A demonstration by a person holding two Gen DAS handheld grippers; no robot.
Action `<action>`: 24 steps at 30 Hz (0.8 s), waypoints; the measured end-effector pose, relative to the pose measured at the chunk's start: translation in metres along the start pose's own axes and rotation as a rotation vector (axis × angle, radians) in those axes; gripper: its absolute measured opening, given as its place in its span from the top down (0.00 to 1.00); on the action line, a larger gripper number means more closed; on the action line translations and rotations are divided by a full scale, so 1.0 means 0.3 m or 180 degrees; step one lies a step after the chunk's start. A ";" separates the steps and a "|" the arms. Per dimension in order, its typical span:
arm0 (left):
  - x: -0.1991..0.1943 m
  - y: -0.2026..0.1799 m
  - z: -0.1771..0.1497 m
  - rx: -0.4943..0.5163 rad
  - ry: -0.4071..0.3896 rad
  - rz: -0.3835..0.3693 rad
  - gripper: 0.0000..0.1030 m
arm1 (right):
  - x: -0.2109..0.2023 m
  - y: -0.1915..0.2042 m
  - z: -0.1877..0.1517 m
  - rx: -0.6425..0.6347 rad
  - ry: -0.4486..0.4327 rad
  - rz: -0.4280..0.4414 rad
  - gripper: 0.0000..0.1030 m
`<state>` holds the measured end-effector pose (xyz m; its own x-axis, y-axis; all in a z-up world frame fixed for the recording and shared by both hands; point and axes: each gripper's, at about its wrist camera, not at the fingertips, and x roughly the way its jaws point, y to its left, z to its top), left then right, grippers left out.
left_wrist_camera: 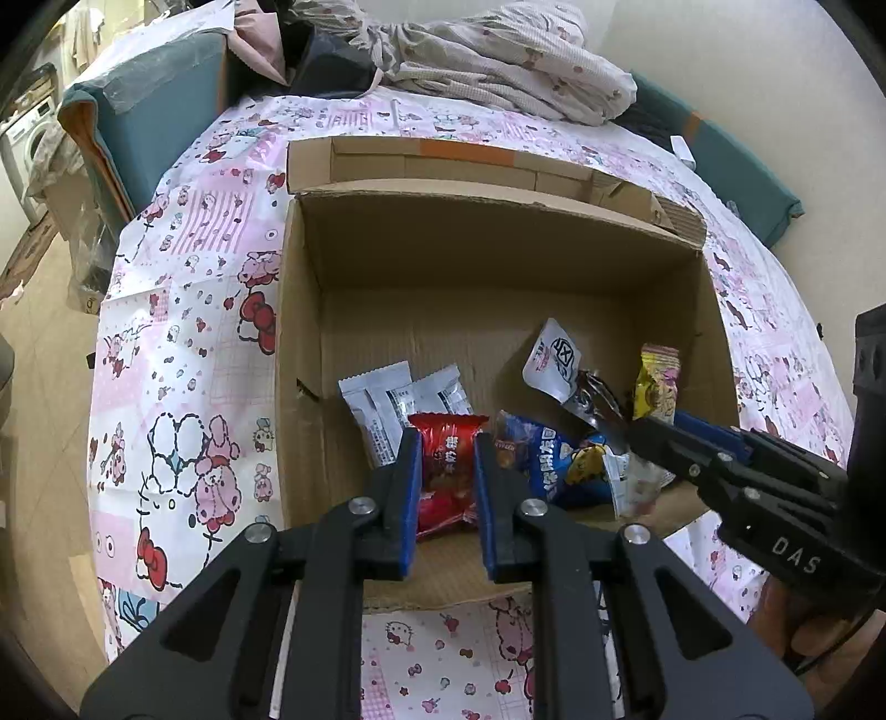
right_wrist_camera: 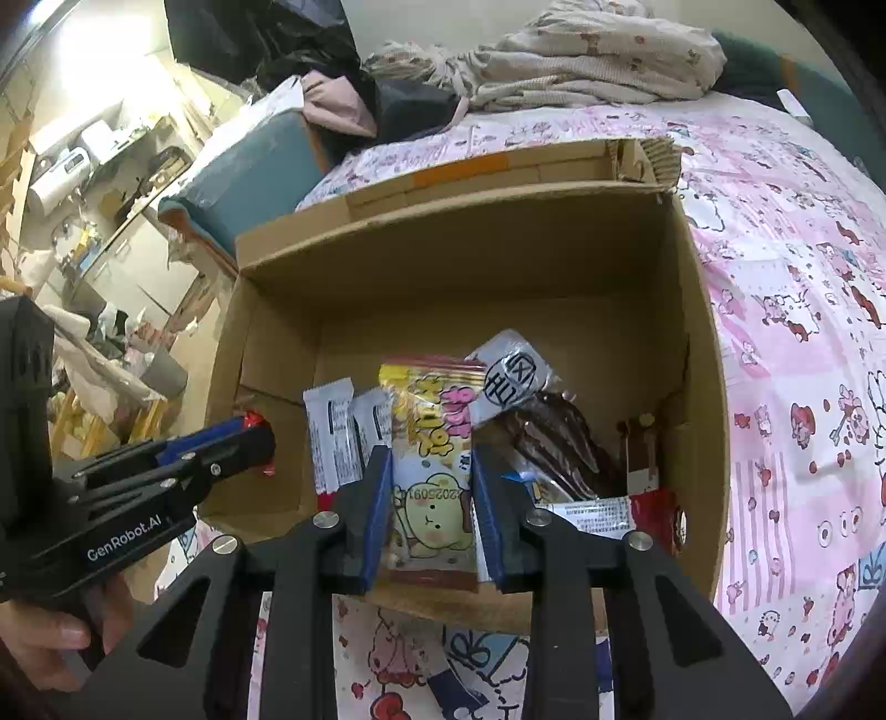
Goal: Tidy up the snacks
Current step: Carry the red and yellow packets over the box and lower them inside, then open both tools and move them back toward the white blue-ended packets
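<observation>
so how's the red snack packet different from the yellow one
The red snack packet is plain red with a food photo; the yellow snack packet is yellow and white with pink lettering and a cartoon figure. The red one sits between the left tool's fingers at the left side of the cardboard box; the yellow one sits between the right tool's fingers, further right. Both are sealed packets held over the box.

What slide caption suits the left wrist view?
Left gripper grips a red snack packet over the cardboard box.

pink cartoon tablecloth (left_wrist_camera: 183,343) | crumpled bedding (left_wrist_camera: 498,50) | washing machine (left_wrist_camera: 27,138) far left
</observation>
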<state>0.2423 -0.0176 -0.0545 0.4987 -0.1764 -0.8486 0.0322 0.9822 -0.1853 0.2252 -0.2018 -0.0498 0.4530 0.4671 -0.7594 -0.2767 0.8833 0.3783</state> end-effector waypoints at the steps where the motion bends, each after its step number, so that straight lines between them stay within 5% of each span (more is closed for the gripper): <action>1: 0.001 0.000 0.000 -0.0001 0.0008 -0.0004 0.81 | -0.003 -0.002 0.003 0.0018 -0.0010 0.0000 0.64; 3: -0.003 0.001 -0.001 -0.0019 0.0011 0.0005 0.58 | -0.010 -0.007 0.004 0.0081 -0.0026 0.0025 0.30; 5: -0.015 0.003 -0.003 -0.0063 -0.0043 0.0040 0.26 | -0.028 -0.009 0.005 0.0102 -0.0133 0.0037 0.20; 24: -0.054 0.030 -0.007 -0.0261 -0.0039 0.0364 0.25 | -0.059 -0.041 0.001 0.0201 -0.0071 -0.0141 0.20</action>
<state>0.2326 -0.0060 -0.0436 0.5057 -0.0623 -0.8605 -0.0961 0.9871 -0.1279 0.2208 -0.2210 -0.0409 0.4824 0.4278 -0.7644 -0.2024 0.9035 0.3779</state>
